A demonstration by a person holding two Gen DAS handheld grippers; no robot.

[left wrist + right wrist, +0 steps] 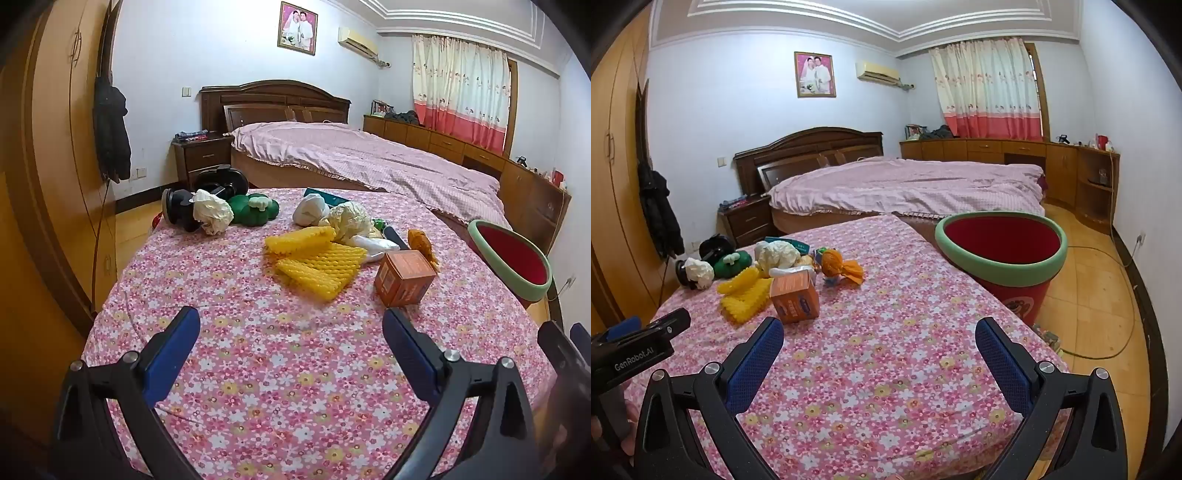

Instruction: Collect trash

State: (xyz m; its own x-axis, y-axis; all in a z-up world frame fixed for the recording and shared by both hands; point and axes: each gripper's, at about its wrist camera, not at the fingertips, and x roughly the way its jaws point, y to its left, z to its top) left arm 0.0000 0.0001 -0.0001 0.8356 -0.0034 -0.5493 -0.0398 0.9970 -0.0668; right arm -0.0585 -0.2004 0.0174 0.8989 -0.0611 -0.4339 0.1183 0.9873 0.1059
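Trash lies on a table with a pink floral cloth (258, 350): yellow foam netting (317, 258) (744, 293), an orange carton (404, 277) (794, 295), crumpled white paper (212, 211) (698, 272), a second white paper wad (349, 218) (777, 254) and an orange wrapper (421, 242) (842, 267). A red bin with a green rim (513, 258) (1001, 254) stands beside the table's right edge. My left gripper (291, 325) is open and empty, short of the netting. My right gripper (879, 332) is open and empty, right of the carton.
A green plush toy (255, 208) (733, 263) and black dumbbells (207, 192) sit at the table's far left. A bed with a pink cover (905, 184) lies beyond. A wardrobe (44, 166) is to the left, low cabinets (1034, 155) along the far wall.
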